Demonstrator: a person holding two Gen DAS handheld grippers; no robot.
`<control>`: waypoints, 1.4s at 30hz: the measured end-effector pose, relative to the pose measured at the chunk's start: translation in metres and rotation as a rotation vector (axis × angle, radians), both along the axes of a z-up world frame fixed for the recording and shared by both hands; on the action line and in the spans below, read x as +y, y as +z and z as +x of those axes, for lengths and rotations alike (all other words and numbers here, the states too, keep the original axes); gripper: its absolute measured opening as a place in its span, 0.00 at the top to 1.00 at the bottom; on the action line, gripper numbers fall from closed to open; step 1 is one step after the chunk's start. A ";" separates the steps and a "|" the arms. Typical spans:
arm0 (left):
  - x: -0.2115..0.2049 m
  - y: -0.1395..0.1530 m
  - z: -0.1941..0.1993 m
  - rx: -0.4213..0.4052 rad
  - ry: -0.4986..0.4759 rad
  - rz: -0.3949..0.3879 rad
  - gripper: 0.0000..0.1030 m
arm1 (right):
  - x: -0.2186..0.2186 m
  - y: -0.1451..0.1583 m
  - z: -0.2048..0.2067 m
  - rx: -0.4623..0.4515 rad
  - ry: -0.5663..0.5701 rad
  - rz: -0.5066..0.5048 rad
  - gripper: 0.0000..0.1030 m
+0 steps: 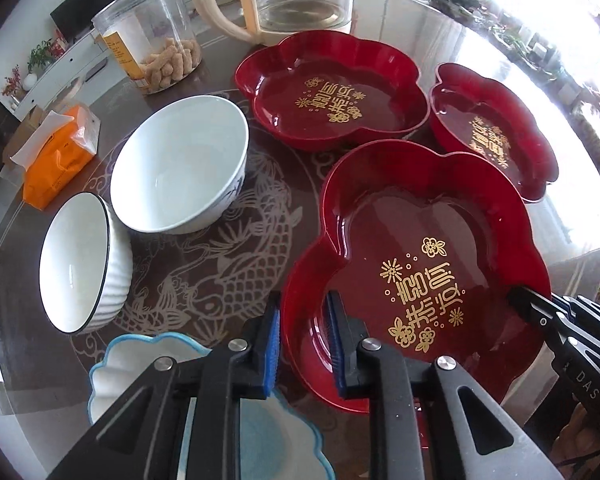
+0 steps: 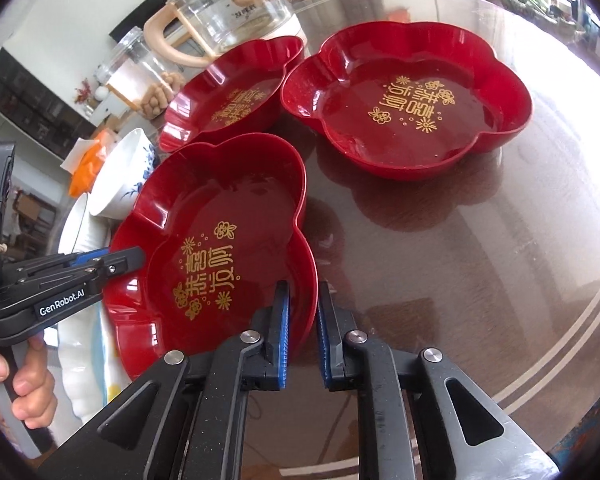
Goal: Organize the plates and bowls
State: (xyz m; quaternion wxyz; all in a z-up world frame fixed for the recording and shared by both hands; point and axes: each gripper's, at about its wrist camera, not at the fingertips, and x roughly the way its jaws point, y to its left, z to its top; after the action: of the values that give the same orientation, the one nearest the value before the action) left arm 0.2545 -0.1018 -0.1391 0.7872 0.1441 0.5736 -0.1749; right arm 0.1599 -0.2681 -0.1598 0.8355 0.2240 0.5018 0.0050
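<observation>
Plate nearest, red lacquer-look plastic, flower-lobed, gold characters inside; sits on glass tabletop in front of two matching red plates. Probably light and stiff, glossy so likely slippery; thin upright rim wall the only real hold, best pinched at two opposite lobes. Left gripper straddling the near-left rim, blue pads one outside and one inside the wall, closed down onto it as far as visible. Right gripper same on the opposite rim, pads clamped across the wall, one inside the dish, one over the table side. Both tools angled steeply down, fingers pointing into the rim from the near edge; bare hand wrapped round the left tool's handle in right wrist view. Two-sided pinch looks ready for a level lift, likely toward stacking on another red plate. White bowl, ribbed dark-rimmed bowl and blue-edged scalloped dish off to the left, untouched. Risk: slick rim sliding if tilted.
</observation>
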 end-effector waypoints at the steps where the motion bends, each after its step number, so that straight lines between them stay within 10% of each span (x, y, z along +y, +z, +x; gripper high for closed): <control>1: -0.004 0.006 -0.011 -0.010 -0.013 -0.012 0.80 | -0.003 0.007 -0.008 -0.005 0.002 -0.009 0.85; 16: -0.086 -0.026 -0.109 0.037 -0.122 -0.088 0.80 | -0.088 0.000 -0.086 0.090 -0.140 -0.125 0.85; 21: -0.080 -0.020 -0.110 -0.003 -0.076 -0.104 0.61 | -0.092 -0.005 -0.087 0.074 -0.170 -0.120 0.75; 24: -0.059 -0.003 -0.110 -0.053 -0.011 -0.144 0.46 | -0.090 0.009 -0.098 0.021 -0.194 -0.168 0.38; 37: 0.064 0.111 -0.187 -0.492 0.218 -0.407 0.08 | -0.018 0.134 -0.203 -0.370 -0.372 -0.416 0.28; 42: 0.083 0.105 -0.210 -0.418 0.173 -0.396 0.00 | 0.020 0.144 -0.232 -0.490 -0.367 -0.498 0.26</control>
State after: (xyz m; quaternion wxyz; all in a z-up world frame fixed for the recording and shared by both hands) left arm 0.0448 -0.0188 -0.0338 0.9129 -0.0288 0.3640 -0.1824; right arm -0.0720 -0.2484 -0.0156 0.9464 0.0927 0.2249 -0.2127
